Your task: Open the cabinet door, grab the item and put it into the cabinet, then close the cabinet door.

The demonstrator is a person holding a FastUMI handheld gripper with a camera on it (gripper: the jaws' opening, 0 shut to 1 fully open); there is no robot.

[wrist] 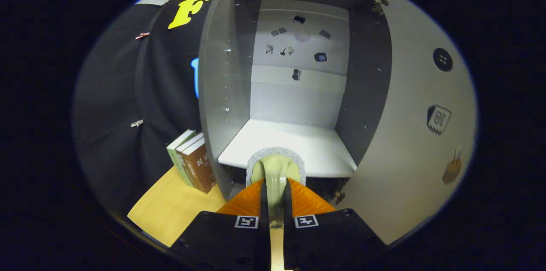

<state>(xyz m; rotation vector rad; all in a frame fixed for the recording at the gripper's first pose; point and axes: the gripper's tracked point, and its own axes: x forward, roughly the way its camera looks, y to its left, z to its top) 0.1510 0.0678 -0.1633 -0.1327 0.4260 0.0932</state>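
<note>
Both fingers of the tool (276, 196) clamp a pale green brush (276, 173) by its handle, grey bristle pad facing the open cabinet (222, 91).

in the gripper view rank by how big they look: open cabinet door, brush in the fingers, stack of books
1. Open cabinet door
2. Brush and stack of books look alike; the brush, clamped in the gripper, sits nearer the camera.
</note>
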